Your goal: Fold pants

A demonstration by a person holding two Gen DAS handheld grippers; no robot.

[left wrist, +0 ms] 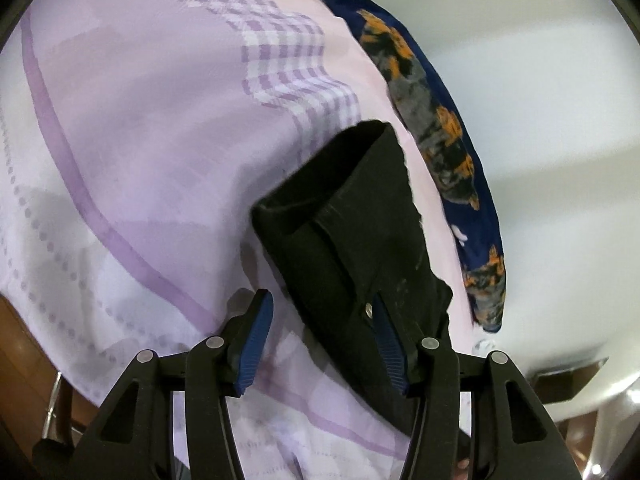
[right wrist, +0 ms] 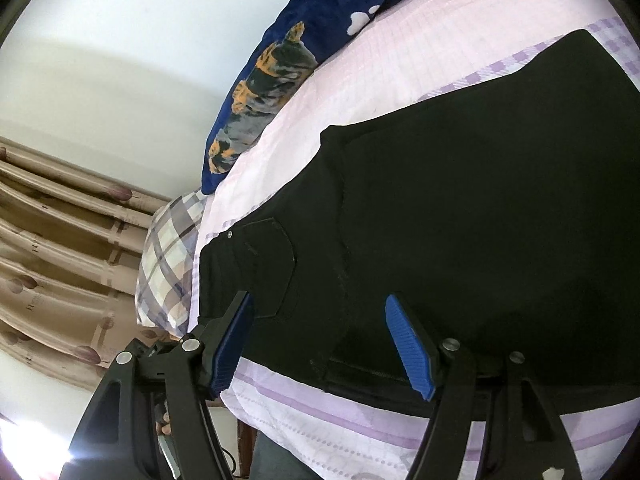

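Since both sets of jaws are spread wide with nothing pinched between them, the main risk I see is a bad bite when they close. The left gripper (left wrist: 322,344) has one blue ribbed pad over the lilac bedsheet (left wrist: 132,128) and the other right at the edge of the black denim-like pants (left wrist: 352,216), by a small metal rivet. If it closes there, my guess is it grabs only the top layer, or pinches sheet along with cloth, and the fold drags the bedding up with it.

The right gripper (right wrist: 318,348) hangs over the waist end of the pants (right wrist: 480,216), pads well apart, straddling the spot beside the stitched back pocket. Same worry: thick seams there could slip out of the pads mid-lift, leaving a lopsided fold.

About the pants themselves: black, fairly stiff-looking fabric, lying flat on the bed with the legs apparently stacked on each other. In the left view the leg openings gape a bit and the hem looks frayed. They lie near the bed's edge on the side of the right gripper, so a careless tug could slide them off. A navy blanket with orange and grey dog prints (right wrist: 280,60) lies just beyond, by the wall.
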